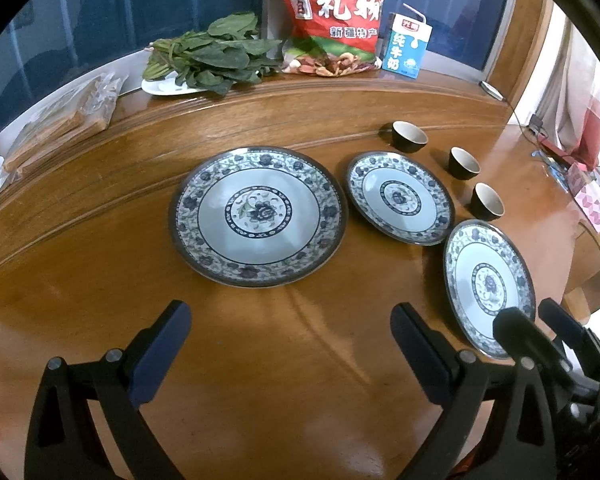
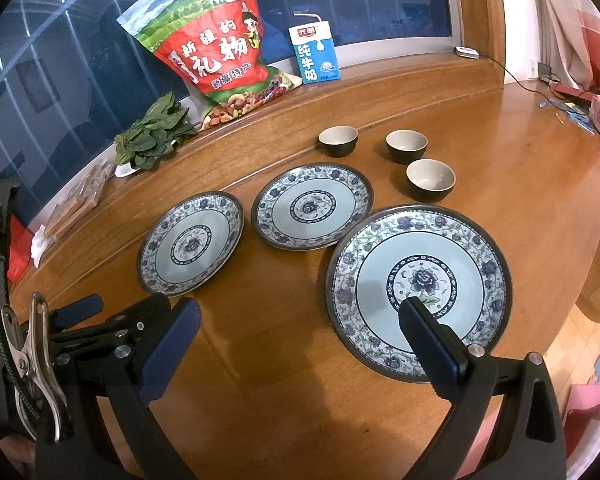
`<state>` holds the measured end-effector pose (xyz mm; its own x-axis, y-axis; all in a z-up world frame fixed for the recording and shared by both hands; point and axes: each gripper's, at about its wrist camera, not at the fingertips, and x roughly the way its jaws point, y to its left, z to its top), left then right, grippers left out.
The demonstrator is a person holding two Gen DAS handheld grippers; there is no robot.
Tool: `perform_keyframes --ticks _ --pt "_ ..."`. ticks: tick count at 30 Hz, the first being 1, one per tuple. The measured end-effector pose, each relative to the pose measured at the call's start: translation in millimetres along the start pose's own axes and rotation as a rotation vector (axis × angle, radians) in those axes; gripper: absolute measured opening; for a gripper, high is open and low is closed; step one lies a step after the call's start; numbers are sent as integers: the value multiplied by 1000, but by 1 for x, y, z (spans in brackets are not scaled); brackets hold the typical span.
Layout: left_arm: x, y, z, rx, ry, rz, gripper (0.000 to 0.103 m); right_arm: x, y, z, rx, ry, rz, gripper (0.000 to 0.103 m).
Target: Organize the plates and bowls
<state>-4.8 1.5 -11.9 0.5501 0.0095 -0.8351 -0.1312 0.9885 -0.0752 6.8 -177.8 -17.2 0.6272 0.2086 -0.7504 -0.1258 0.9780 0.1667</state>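
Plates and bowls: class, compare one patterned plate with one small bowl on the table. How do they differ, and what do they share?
The plate is wide and nearly flat; the bowl is narrow and deep. The plate carries a blue floral pattern; the bowl is plain, dark outside and pale inside. Both are round, upright, empty, and stand apart on the table.

Open wooden surface (image 1: 284,360) in front of both tongs, bare up to the near rims of three plates. Left plate (image 2: 191,243), middle plate (image 2: 312,211) and right plate (image 2: 419,289) close together, narrow gaps between rims. Behind them three dark cups (image 2: 431,180) blocking the far right. Farther back: greens (image 1: 216,54), red snack bag (image 1: 334,12), milk carton (image 1: 407,46) lining the ledge.
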Motion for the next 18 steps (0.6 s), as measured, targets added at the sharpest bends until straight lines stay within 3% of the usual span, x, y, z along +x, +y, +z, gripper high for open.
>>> perform_keyframes --ticks 18 --pt "19 36 24 -76 37 55 101 25 16 18 -83 43 54 101"
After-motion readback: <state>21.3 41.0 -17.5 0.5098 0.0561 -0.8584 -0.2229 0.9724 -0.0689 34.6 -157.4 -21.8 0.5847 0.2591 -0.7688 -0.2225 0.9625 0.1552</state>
